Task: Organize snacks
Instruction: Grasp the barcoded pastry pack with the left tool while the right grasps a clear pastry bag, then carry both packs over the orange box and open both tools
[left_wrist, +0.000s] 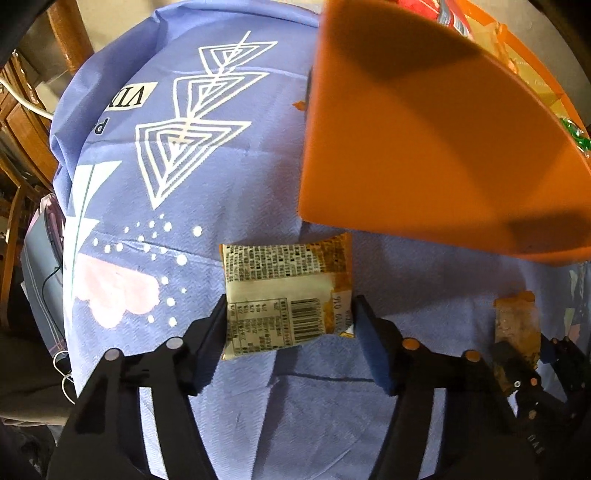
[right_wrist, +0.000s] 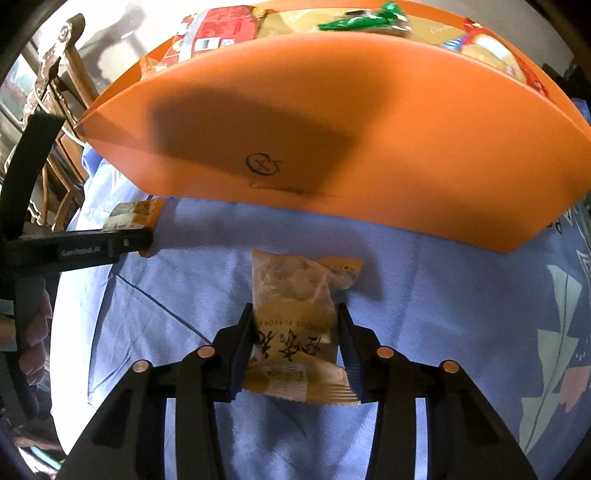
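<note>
An orange and cream snack packet (left_wrist: 280, 280) lies label side up on the blue cloth, and my left gripper (left_wrist: 290, 302) is shut on it, a pad against each side edge. A yellow snack packet (right_wrist: 291, 288) with a clear window sits between the fingers of my right gripper (right_wrist: 295, 306), which is shut on its sides. Both packets rest on the cloth just in front of the orange box (right_wrist: 332, 129). In the left wrist view the right gripper (left_wrist: 524, 347) and its packet (left_wrist: 515, 321) show at the lower right. The left gripper's finger (right_wrist: 129, 242) shows at the left of the right wrist view.
The orange box (left_wrist: 424, 147) stands close behind both packets and holds several snacks, red (right_wrist: 221, 29), green (right_wrist: 362, 20) and gold. A blue printed cloth (left_wrist: 184, 184) covers the table. Wooden chairs (right_wrist: 70, 74) stand beyond the table's left edge.
</note>
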